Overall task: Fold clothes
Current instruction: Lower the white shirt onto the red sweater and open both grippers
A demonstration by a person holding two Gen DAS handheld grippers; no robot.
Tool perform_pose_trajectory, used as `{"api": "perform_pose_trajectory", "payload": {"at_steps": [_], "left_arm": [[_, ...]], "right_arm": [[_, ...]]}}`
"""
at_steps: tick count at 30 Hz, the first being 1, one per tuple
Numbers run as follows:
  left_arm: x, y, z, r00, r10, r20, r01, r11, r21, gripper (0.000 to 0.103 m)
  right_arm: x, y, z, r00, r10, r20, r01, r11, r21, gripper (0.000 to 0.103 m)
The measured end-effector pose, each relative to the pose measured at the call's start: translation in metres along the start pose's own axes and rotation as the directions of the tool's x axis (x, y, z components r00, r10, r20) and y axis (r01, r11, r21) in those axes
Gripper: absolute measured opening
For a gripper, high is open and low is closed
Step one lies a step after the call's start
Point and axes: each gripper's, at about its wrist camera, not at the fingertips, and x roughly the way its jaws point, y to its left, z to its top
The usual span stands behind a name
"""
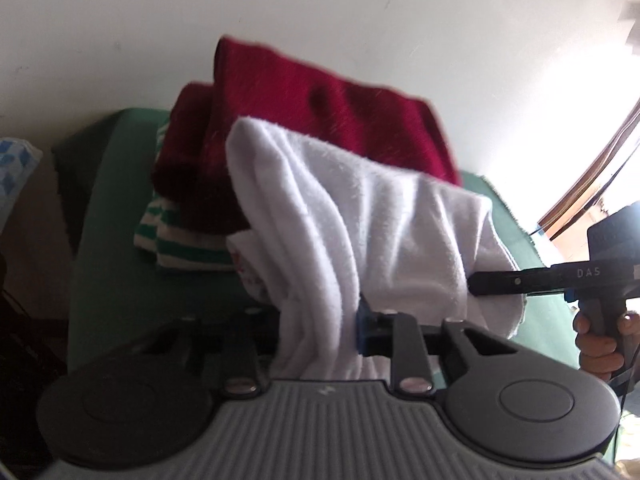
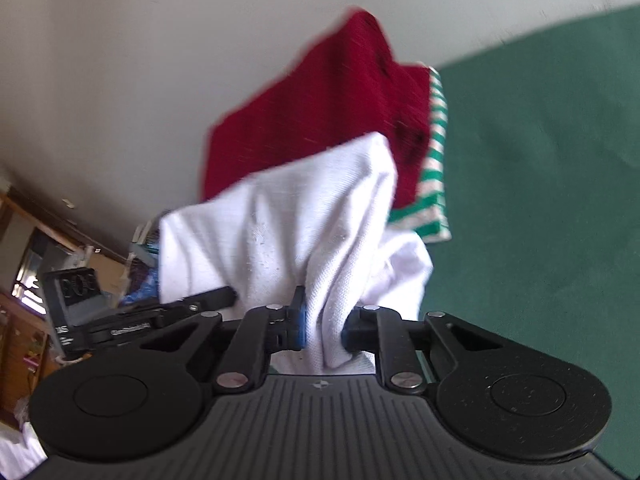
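Observation:
A white garment (image 1: pixel 360 220) hangs bunched between both grippers above a green surface (image 1: pixel 112 260). In the left wrist view my left gripper (image 1: pixel 320 328) is shut on a fold of it, and the cloth hides one of the two fingers. My right gripper (image 1: pixel 472 284) comes in from the right, clamped on the garment's other edge. The right wrist view shows the right gripper (image 2: pixel 326 326) pinching the white garment (image 2: pixel 280 232), with the left gripper (image 2: pixel 230 296) at its left side. Behind lie a folded dark red garment (image 1: pixel 320 112) (image 2: pixel 340 112) on a green-and-white striped one (image 1: pixel 188 248) (image 2: pixel 434 160).
The green surface (image 2: pixel 540 200) stretches right of the stack. A pale wall (image 1: pixel 360 20) stands behind it. A hand (image 1: pixel 596 344) grips the right gripper's handle. Wooden furniture (image 2: pixel 24 220) and clutter sit at the left, and a blue patterned item (image 1: pixel 16 164) lies at the far left.

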Motion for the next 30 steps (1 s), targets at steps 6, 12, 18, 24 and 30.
{"api": "perform_pose_trajectory", "payload": {"at_steps": [6, 12, 18, 24, 30], "left_arm": [[-0.057, -0.04, 0.042, 0.991, 0.011, 0.135, -0.024, 0.995, 0.101, 0.025], [-0.042, -0.041, 0.122, 0.978, 0.103, 0.183, -0.133, 0.979, 0.157, 0.028], [0.028, 0.0, 0.142, 0.979, 0.199, 0.032, -0.201, 0.977, 0.077, 0.031], [0.018, 0.024, 0.139, 0.996, 0.088, 0.026, -0.087, 0.994, -0.062, 0.032], [0.003, 0.025, 0.146, 1.0, 0.008, -0.024, -0.009, 0.998, -0.059, 0.032]], "right_arm": [[-0.05, 0.058, 0.026, 0.994, 0.056, 0.097, -0.047, 0.995, -0.092, 0.016], [-0.025, 0.076, 0.097, 0.984, 0.031, 0.175, -0.001, 0.986, -0.168, 0.016], [0.034, 0.043, 0.129, 0.989, -0.091, 0.118, 0.11, 0.981, -0.163, 0.017], [0.032, 0.035, 0.139, 0.994, -0.072, 0.088, 0.082, 0.989, -0.123, 0.016], [-0.003, 0.054, 0.148, 0.995, -0.078, 0.063, 0.086, 0.987, -0.138, 0.014]]}}
